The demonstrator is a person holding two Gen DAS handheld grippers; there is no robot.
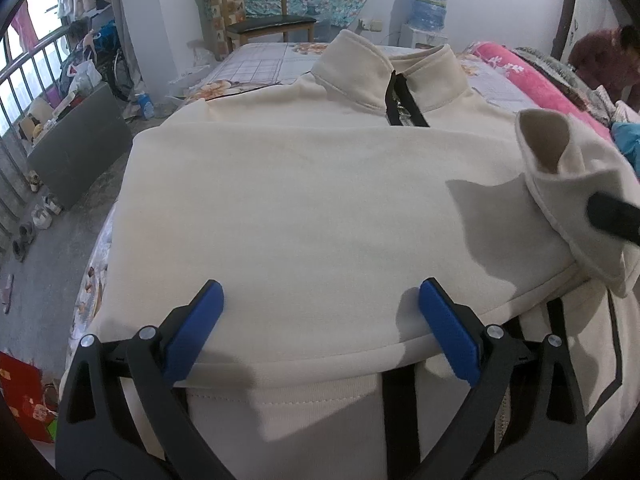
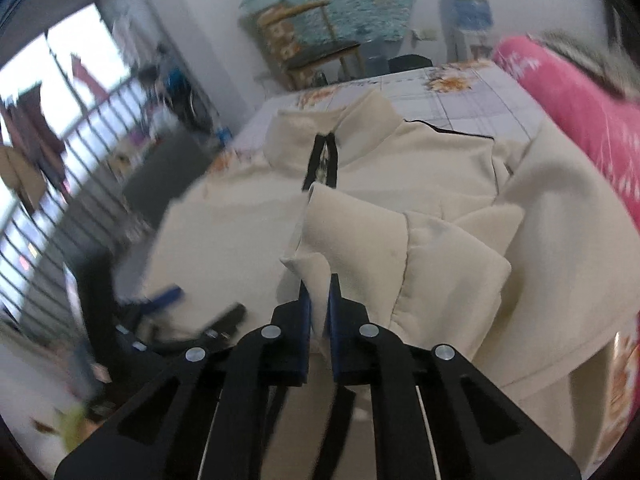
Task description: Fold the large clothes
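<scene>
Cream jacket point(image 1: 304, 200) under the spread left gripper point(image 1: 320, 320) — cuff point(image 2: 320, 236) pinched in right gripper point(image 2: 319, 296).

Soft daylight enters from the barred window point(image 2: 44, 128) at left, laying mild grey shadows across the cream jacket point(image 1: 304, 200) (sharp in the left wrist view), while the right wrist view is motion-blurred, both bending toward dark corners.
</scene>
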